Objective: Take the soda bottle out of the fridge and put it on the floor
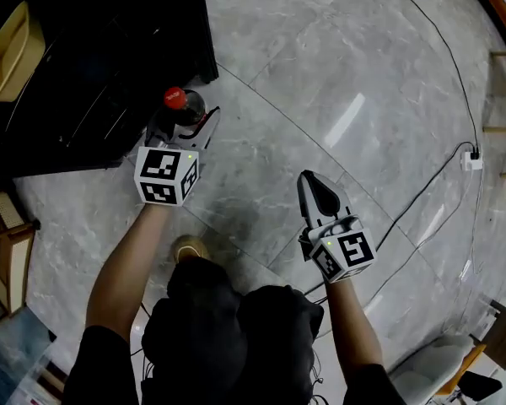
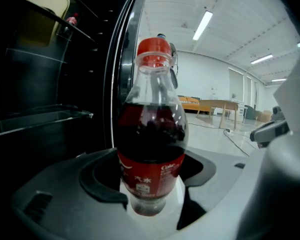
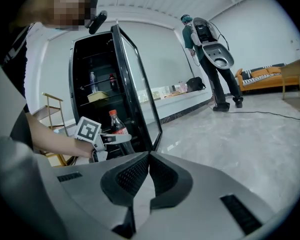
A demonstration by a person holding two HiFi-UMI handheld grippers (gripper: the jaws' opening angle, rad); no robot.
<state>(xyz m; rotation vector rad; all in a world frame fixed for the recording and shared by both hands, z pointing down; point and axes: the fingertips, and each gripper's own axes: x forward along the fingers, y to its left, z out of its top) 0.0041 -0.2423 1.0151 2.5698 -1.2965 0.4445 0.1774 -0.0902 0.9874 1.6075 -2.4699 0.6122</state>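
Observation:
A soda bottle (image 1: 182,105) with a red cap, a red label and dark drink stands upright between the jaws of my left gripper (image 1: 185,118), which is shut on its lower body. The left gripper view shows the bottle (image 2: 151,134) close up, with the pads (image 2: 104,184) against its label. It hangs just in front of the black fridge (image 1: 93,57), whose door (image 3: 135,99) stands open. My right gripper (image 1: 314,186) is shut and empty over the grey floor, to the right of the bottle. From the right gripper view the bottle (image 3: 116,124) and left gripper (image 3: 111,139) appear at the fridge's foot.
A yellow container (image 1: 13,49) sits on a fridge shelf. A wooden rack (image 1: 4,243) stands left of me. A black cable (image 1: 422,192) runs across the floor to a power strip (image 1: 471,160). A person (image 3: 210,59) stands far off by a sofa (image 3: 270,76).

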